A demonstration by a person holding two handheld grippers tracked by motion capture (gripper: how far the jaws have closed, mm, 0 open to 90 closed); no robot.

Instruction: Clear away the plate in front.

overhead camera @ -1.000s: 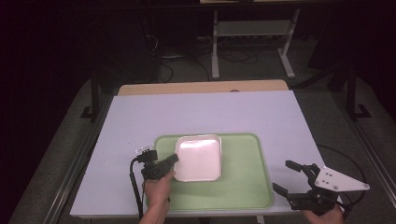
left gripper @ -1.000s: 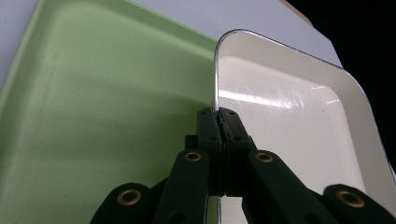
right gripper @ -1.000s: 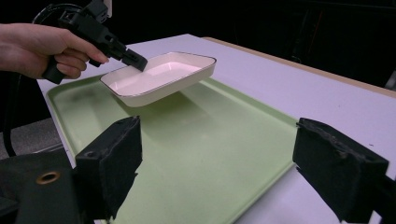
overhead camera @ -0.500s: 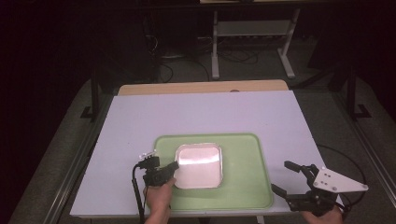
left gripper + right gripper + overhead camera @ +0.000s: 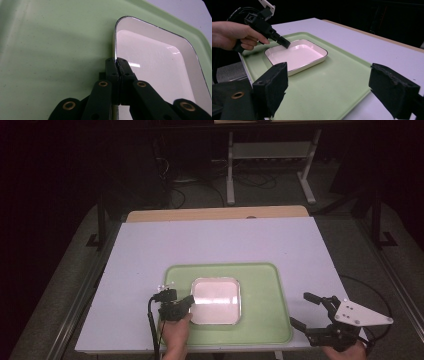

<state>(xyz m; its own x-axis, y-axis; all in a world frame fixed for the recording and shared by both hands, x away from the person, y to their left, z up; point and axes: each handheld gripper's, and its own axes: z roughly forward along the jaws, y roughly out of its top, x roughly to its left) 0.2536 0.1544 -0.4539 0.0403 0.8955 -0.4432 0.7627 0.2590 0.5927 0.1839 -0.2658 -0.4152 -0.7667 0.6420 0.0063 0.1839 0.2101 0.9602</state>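
The white dish (image 5: 216,301) has slid nearer, long axis across the tray (image 5: 260,275).

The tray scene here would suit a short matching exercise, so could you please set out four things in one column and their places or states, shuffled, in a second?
Things:
1. white dish
2. green tray
3. left gripper
4. right gripper

Places or states:
A. jaws wide apart, holding nothing, off the tray's right edge
B. lies flat on the white table
C. sits inside the tray, towards its left side
D. jaws pinched on the dish's rim

Pairs: 1-C, 2-B, 3-D, 4-A
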